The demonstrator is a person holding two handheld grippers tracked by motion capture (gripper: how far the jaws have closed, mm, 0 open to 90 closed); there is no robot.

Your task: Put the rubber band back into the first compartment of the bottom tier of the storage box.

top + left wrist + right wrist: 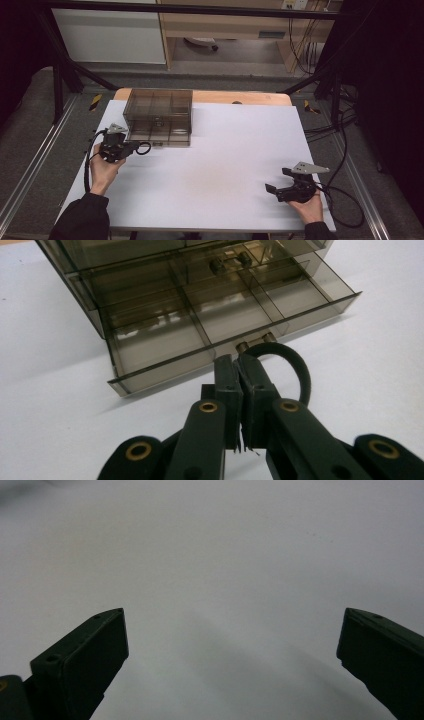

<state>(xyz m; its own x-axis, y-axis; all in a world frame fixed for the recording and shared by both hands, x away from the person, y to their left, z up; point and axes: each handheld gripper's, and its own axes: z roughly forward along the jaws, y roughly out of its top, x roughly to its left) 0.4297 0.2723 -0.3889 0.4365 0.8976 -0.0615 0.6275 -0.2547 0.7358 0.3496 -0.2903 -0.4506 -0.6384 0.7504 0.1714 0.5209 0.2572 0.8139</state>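
At left of the high view, our left gripper pinches the black loop handle on the smoky drawer box's pulled-out bottom drawer; our right gripper, lower right, is spread; no writing is readable

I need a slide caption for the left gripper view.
Left gripper shut on the black loop handle of the smoky drawer, pulled partly out.

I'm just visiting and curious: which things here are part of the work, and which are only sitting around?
In use:
left tongs, shut on the loop handle
bottom drawer, pulled out
smoky plastic drawer box

Idle:
right tongs, open over the white table
cables on the floor
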